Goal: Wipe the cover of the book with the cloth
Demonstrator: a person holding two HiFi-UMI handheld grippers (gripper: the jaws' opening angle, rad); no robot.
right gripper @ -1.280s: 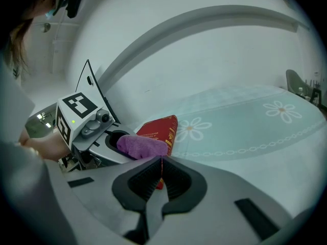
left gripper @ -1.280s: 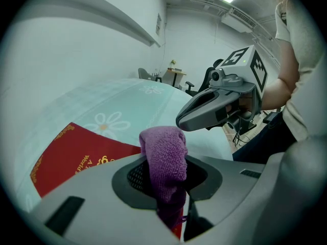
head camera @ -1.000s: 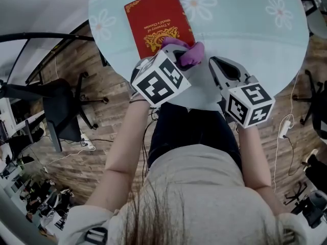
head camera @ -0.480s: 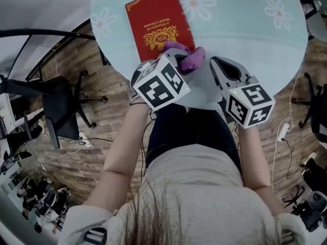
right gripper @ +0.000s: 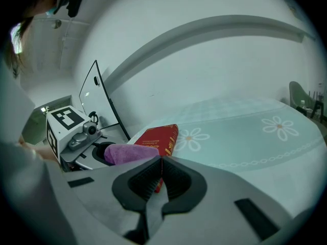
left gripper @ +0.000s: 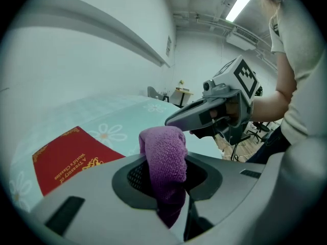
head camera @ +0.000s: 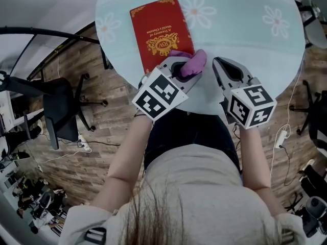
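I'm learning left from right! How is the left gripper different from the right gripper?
The left gripper has its jaws shut on the purple cloth; the right gripper has its jaws shut on nothing. The left gripper is at a near corner of the red book; the right gripper is beside it, over the table. Both are grey with marker cubes.

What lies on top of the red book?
Only the purple cloth, clamped in the left gripper, overlaps the near corner of the red book in the head view. That corner is covered, so contact cannot be told. The rest of the cover is bare.
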